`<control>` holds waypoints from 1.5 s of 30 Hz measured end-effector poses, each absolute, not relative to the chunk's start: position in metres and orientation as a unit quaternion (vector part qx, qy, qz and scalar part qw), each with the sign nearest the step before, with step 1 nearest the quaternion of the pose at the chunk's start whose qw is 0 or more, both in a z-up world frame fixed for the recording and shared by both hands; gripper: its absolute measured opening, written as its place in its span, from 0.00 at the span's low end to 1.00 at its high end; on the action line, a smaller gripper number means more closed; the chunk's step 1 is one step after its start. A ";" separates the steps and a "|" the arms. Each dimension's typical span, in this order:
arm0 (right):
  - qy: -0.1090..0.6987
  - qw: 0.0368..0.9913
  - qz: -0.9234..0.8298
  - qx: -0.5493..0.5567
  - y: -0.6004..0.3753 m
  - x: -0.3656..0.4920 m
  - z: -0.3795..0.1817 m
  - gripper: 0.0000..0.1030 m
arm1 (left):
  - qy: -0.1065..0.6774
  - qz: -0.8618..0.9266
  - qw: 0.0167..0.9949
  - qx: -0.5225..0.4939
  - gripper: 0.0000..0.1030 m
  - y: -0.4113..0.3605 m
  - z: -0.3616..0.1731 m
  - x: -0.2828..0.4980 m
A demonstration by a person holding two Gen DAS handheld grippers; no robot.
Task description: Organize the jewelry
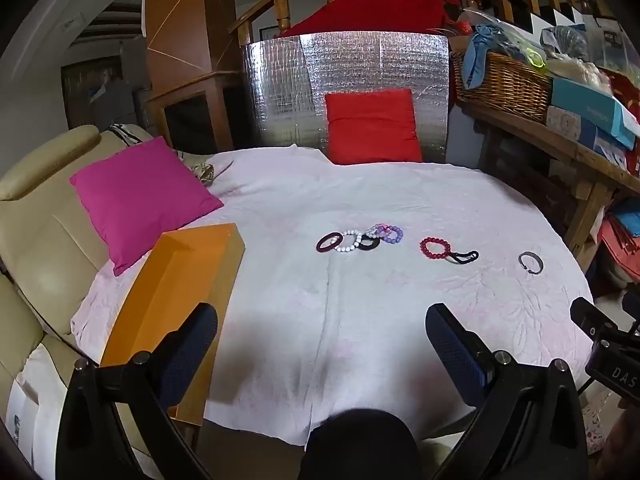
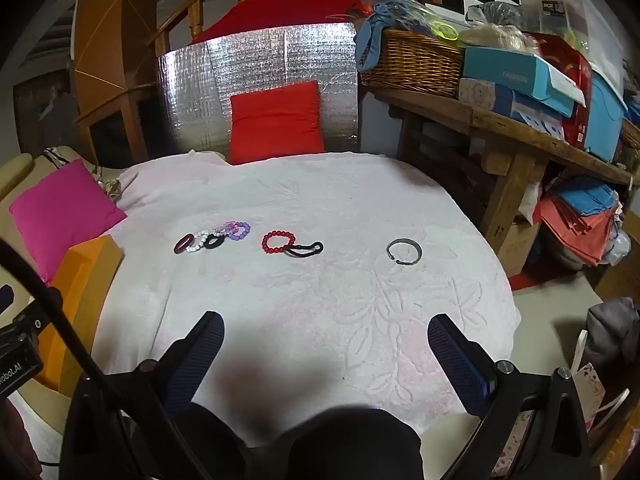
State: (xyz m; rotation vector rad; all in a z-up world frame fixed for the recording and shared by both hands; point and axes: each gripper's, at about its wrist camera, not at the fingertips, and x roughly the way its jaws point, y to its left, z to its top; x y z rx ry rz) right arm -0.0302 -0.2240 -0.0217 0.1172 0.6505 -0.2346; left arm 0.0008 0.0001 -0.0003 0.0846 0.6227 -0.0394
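Observation:
Jewelry lies in a loose row on a pale pink cloth [image 1: 360, 320]. At the left is a cluster [image 1: 359, 237] of a dark maroon ring, a white bead bracelet, a black band and purple bead bracelets. Further right lie a red bead bracelet [image 1: 432, 247], a black cord loop [image 1: 464, 257] and a grey open bangle [image 1: 531, 262]. An orange open box [image 1: 176, 300] stands at the cloth's left edge. My left gripper [image 1: 320, 344] is open and empty, well short of the row. My right gripper [image 2: 326, 344] is open too, nearer than the bangle [image 2: 404, 251] and red bracelet [image 2: 278, 241].
A pink cushion [image 1: 140, 200] rests on a cream sofa at the left. A red cushion [image 1: 374, 126] leans on a silver foil panel behind the cloth. A wooden bench at the right carries a wicker basket [image 2: 412, 62] and boxes. Bags lie under it.

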 end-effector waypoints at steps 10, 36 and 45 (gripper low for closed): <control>0.322 0.938 -0.118 0.057 -0.220 -0.027 -0.022 1.00 | 0.308 -0.016 0.950 0.042 1.00 0.003 -0.004 0.006; 0.329 0.935 -0.122 0.060 -0.232 -0.018 -0.029 1.00 | 0.319 -0.016 0.946 0.058 1.00 -0.007 -0.014 0.013; 0.332 0.933 -0.122 0.059 -0.234 -0.011 -0.031 1.00 | 0.324 -0.015 0.944 0.063 1.00 -0.010 -0.017 0.019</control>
